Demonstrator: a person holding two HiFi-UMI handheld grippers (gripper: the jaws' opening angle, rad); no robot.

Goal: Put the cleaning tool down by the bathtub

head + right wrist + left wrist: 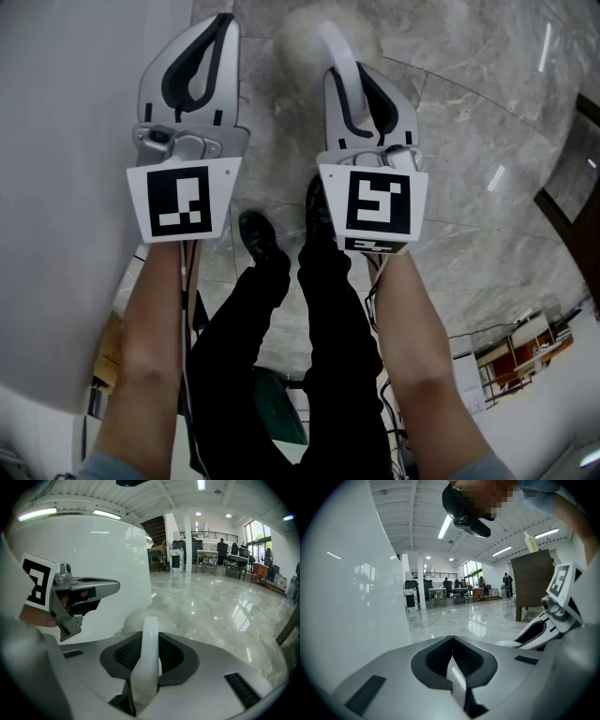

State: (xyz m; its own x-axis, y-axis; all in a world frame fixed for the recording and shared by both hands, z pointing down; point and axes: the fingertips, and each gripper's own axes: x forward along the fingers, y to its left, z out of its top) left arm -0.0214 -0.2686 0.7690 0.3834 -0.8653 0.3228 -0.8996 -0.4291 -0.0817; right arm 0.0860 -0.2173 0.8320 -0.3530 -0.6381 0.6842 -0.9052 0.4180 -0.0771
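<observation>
Your right gripper [150, 637] is clamped on the white handle of the cleaning tool [339, 45]. The tool's fluffy head shows blurred at the top centre of the head view, over the marble floor [450, 169]. It sits just beside the bathtub [66, 169], whose white wall fills the left of that frame. Your left gripper [452, 640] has its jaws pressed together on nothing and hangs close to the tub wall.

The tool looks not yet set down. Bring the fluffy head to rest on the floor at the foot of the tub and lay the handle low before you release. Letting go in the air would likely make it drop and roll. Then spread the jaws wide and draw back along the handle so the pads do not drag it.

Your shoes [258, 234] and black trouser legs sit at the centre, below the grippers, so place the tool clear of your feet. Hold the empty gripper aside. The dark cabinet [532, 581] at the right of the left gripper view stands well apart.
</observation>
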